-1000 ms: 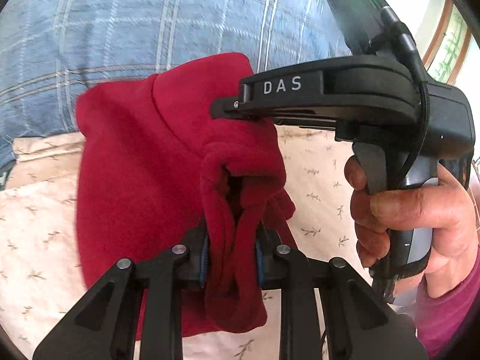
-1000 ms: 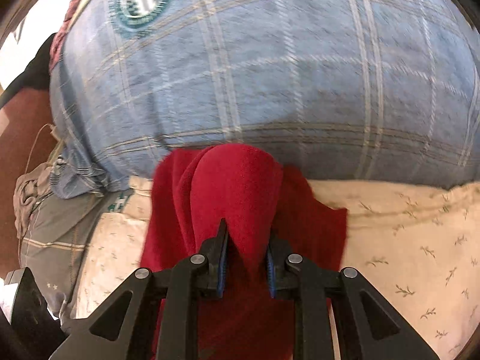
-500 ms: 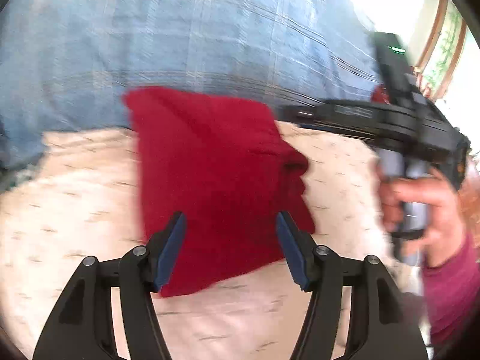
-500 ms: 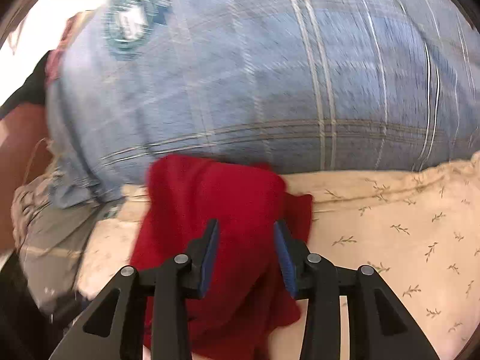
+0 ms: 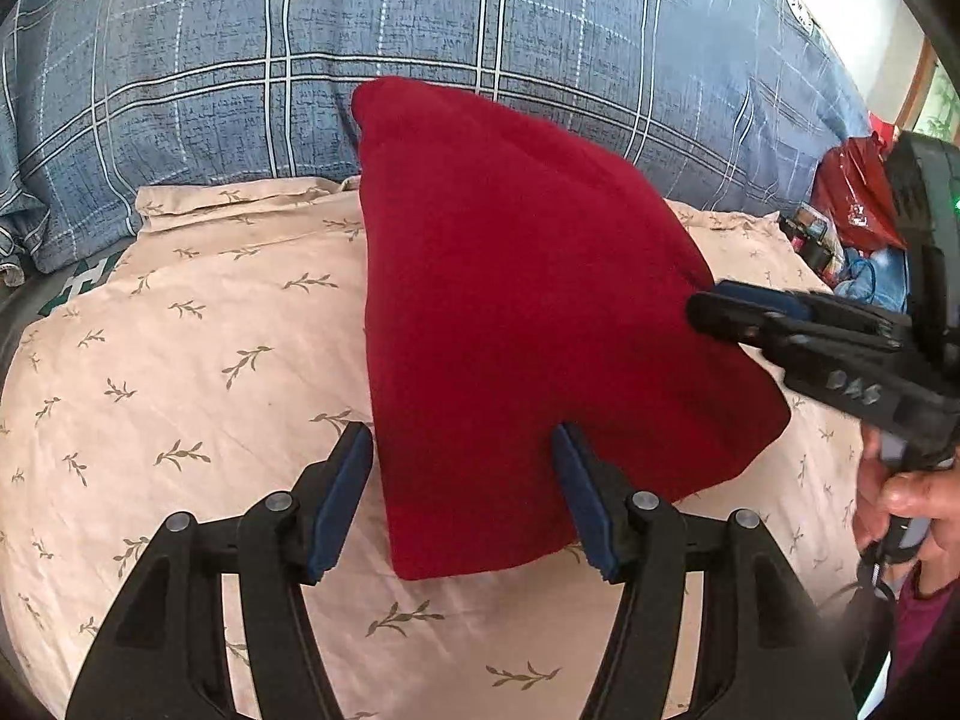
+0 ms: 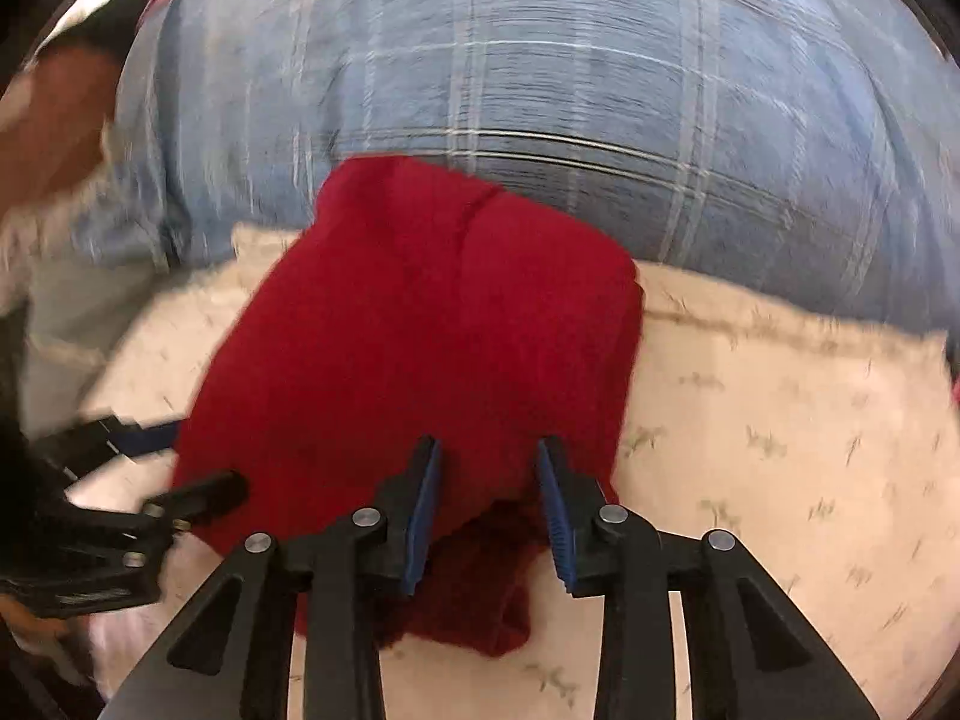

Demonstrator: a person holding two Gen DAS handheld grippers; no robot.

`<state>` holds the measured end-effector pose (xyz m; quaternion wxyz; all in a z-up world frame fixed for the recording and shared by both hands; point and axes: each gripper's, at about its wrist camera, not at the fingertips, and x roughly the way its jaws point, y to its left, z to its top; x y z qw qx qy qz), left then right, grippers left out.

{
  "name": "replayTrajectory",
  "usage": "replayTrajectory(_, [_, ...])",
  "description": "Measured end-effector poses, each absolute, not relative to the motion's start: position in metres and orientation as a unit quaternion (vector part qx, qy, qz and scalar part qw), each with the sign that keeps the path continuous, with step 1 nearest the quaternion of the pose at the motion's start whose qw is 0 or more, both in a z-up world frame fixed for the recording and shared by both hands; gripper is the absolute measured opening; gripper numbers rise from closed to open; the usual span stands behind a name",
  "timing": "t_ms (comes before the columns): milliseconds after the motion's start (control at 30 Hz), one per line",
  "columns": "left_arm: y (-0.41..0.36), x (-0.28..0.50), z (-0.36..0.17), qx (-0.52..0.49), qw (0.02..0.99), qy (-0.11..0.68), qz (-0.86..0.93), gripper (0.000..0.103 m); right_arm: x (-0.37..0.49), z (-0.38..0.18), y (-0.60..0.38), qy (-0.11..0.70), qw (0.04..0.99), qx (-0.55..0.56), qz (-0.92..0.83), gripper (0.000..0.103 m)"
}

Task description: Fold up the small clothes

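Observation:
A folded red fleece garment (image 5: 528, 312) lies flat on the cream leaf-print sheet (image 5: 198, 372); it also shows in the right wrist view (image 6: 420, 348). My left gripper (image 5: 462, 480) is open, its blue-padded jaws standing either side of the garment's near edge, holding nothing. My right gripper (image 6: 487, 501) is open over the garment's near edge, also empty. The right gripper shows at the garment's right side in the left wrist view (image 5: 780, 324), and the left gripper shows at the lower left of the right wrist view (image 6: 180, 480).
A big blue plaid pillow (image 5: 360, 48) lies behind the garment, touching its far edge. A red plastic bag (image 5: 858, 198) and small clutter sit at the far right. Grey fabric (image 6: 66, 324) lies at the sheet's left.
Both grippers have let go of the red garment and opened. The garment, bunched and lifted before, now lies folded flat on the sheet. Both grippers have drawn back.

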<state>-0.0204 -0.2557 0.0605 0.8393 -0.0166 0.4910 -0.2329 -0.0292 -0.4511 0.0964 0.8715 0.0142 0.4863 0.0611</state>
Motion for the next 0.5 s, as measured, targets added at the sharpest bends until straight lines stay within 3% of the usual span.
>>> replayTrajectory(67, [-0.255, -0.021, 0.066, -0.018, 0.841, 0.488, -0.233, 0.061, -0.034, 0.106, -0.455, 0.479, 0.876, 0.029, 0.057, 0.039])
replayTrajectory(300, [-0.258, -0.022, 0.07, -0.011, 0.848, 0.481, -0.224, 0.061, -0.028, 0.11, -0.458, 0.48, 0.871, 0.092, 0.054, 0.049])
replayTrajectory(400, [-0.258, -0.021, 0.068, -0.011, 0.847, 0.484, -0.221, 0.061, -0.03, 0.097, -0.446, 0.492, 0.869, 0.033, 0.031, 0.032])
replayTrajectory(500, [-0.259, -0.02, 0.067, -0.013, 0.845, 0.488, -0.22, 0.061, -0.037, 0.091, -0.443, 0.483, 0.875, 0.012, 0.023, 0.023])
